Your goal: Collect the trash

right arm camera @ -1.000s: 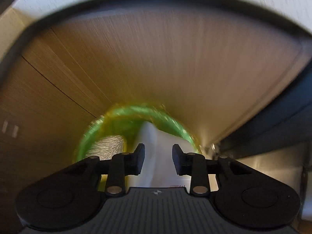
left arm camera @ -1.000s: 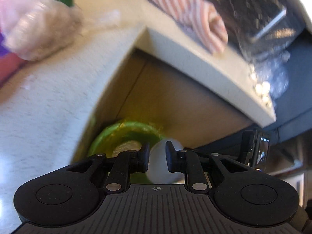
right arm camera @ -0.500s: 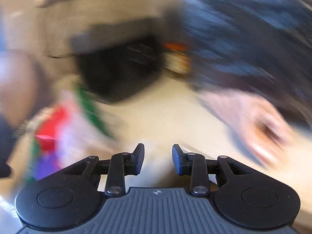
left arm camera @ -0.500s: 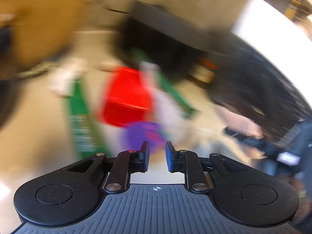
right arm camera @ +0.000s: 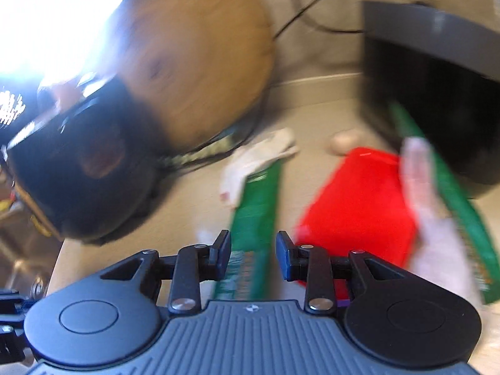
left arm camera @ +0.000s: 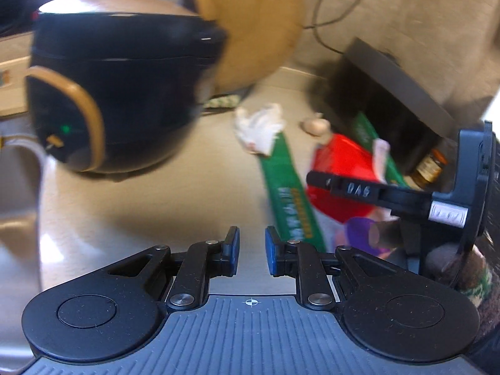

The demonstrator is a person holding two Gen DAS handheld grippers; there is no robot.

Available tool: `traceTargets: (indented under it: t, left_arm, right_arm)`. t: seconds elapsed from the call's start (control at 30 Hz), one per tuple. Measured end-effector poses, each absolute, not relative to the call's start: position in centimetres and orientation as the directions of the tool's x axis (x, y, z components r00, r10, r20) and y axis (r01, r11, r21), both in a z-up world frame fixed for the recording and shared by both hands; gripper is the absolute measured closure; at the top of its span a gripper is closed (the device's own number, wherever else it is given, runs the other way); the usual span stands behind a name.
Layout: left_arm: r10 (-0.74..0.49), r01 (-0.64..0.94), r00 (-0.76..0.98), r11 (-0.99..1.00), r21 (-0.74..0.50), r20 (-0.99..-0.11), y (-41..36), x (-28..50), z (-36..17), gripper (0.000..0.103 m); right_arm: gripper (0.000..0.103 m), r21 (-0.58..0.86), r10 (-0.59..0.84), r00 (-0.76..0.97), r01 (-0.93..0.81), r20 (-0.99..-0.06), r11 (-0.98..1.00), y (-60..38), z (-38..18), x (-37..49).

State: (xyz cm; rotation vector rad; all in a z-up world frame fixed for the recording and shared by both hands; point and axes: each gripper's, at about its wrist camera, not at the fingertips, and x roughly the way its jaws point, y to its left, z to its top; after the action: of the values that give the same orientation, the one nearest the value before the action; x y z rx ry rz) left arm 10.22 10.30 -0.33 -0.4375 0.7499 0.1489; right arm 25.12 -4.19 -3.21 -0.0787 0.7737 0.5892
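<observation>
The left gripper [left arm camera: 252, 250] hung over bare counter [left arm camera: 175, 206], its blue pads parted a little with nothing between them. The litter lay ahead and to its right: a crumpled white tissue [left arm camera: 261, 129], then a green wrapper [left arm camera: 289, 200] whose long axis ran away from the fingers, then a red packet [left arm camera: 342, 178]. The right gripper [right arm camera: 253, 254] looked the nearer one, I judged, since the green wrapper [right arm camera: 253, 231] ran lengthwise almost straight through its empty, half-open gap, with the red packet [right arm camera: 359, 200] just to the right.
</observation>
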Motion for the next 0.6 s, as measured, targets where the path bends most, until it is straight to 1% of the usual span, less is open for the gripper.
traceTargets:
  t: [0.1,0.2,0.23,0.27,0.3,0.33,0.4,0.53,0.6]
  left_arm:
    - [0.004,-0.324,0.712,0.889,-0.322,-0.702,11.3,10.1,-0.6,0.082]
    - [0.006,-0.328,0.707,0.889,-0.321,-0.707,11.6,9.9,-0.9,0.082]
    - [0.003,-0.326,0.707,0.889,-0.321,-0.707,11.7,9.8,-0.8,0.082]
    - [0.000,-0.322,0.708,0.890,-0.323,-0.707,11.7,9.9,-0.8,0.082]
    - [-0.005,-0.317,0.708,0.891,-0.324,-0.706,11.8,9.9,-0.8,0.082]
    - [-0.010,-0.311,0.709,0.893,-0.325,-0.706,11.7,10.1,-0.8,0.082]
    - [-0.019,-0.298,0.710,0.897,-0.326,-0.704,11.5,10.5,-0.8,0.082]
    - [-0.043,-0.266,0.717,0.906,-0.330,-0.696,11.1,11.1,-0.9,0.082]
    - [-0.053,-0.251,0.718,0.910,-0.329,-0.694,10.8,11.6,-1.0,0.082]
  right_arm:
    - [0.072,0.105,0.443,0.536,-0.546,-0.718,0.831,-2.3,-5.2,24.6]
    - [0.073,0.103,0.427,0.513,-0.544,-0.744,0.833,-1.9,-6.6,24.1]
    - [0.076,0.108,0.429,0.503,-0.546,-0.750,0.831,-1.8,-6.7,23.9]
    - [0.087,0.117,0.437,0.492,-0.553,-0.753,0.825,-1.9,-6.7,23.4]
    - [0.093,0.124,0.446,0.483,-0.562,-0.754,0.818,-1.9,-6.7,22.9]
    - [0.093,0.129,0.453,0.475,-0.570,-0.754,0.812,-1.9,-6.8,22.4]
    - [0.098,0.150,0.474,0.448,-0.588,-0.758,0.795,-2.3,-6.9,21.0]
    - [0.099,0.205,0.504,0.370,-0.610,-0.780,0.765,-2.6,-7.4,18.5]
    - [0.099,0.211,0.513,0.362,-0.619,-0.778,0.757,-3.0,-7.2,17.2]
